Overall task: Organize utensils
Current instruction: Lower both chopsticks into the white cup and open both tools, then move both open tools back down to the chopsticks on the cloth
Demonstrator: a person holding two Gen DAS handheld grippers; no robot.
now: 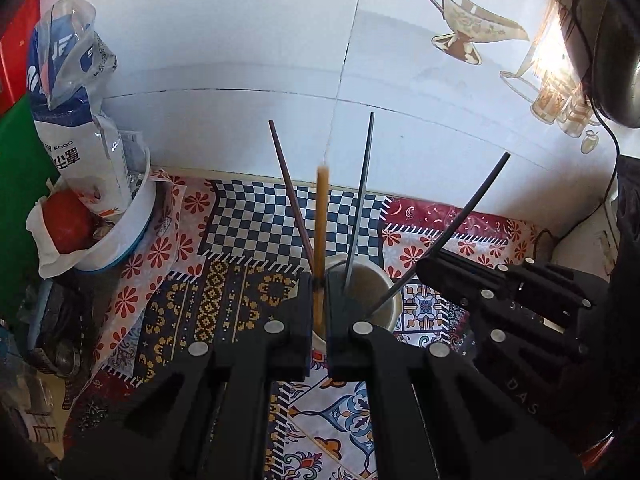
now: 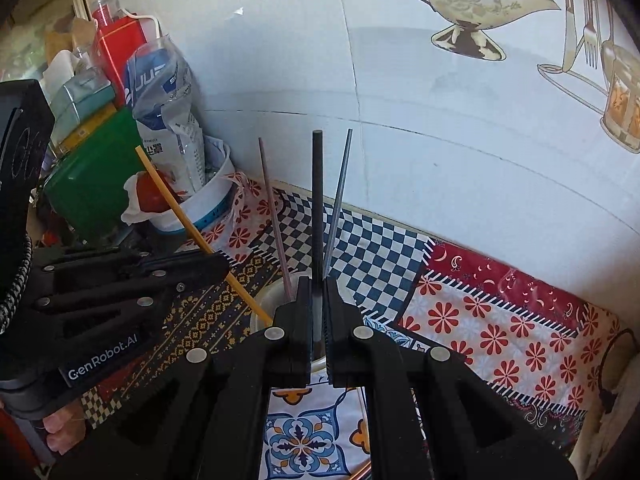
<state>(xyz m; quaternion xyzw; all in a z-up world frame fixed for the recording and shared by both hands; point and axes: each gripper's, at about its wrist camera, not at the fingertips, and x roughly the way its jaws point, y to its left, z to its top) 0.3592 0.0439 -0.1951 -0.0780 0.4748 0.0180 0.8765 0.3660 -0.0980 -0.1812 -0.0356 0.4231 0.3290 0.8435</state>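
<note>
My left gripper (image 1: 319, 280) is shut on a yellow-brown chopstick (image 1: 321, 216) that stands upright, its lower end down in a pale cup (image 1: 386, 284) on the patterned cloth. A reddish chopstick (image 1: 289, 188) and a grey chopstick (image 1: 360, 196) lean in that cup. My right gripper (image 2: 319, 284) is shut on a black chopstick (image 2: 317, 200), upright over the same cup (image 2: 276, 294). From the left wrist view the right gripper (image 1: 424, 266) sits to the right, the black chopstick (image 1: 464, 216) slanting down into the cup. The left gripper (image 2: 222, 266) with the yellow chopstick (image 2: 188, 220) shows at left.
A white bowl (image 1: 128, 220) with a printed plastic bag (image 1: 80, 120) and a red fruit stands at the back left beside a green tin (image 2: 92, 184) and a red tin. The tiled wall (image 1: 280, 40) rises close behind. A black cable (image 1: 608, 152) hangs at right.
</note>
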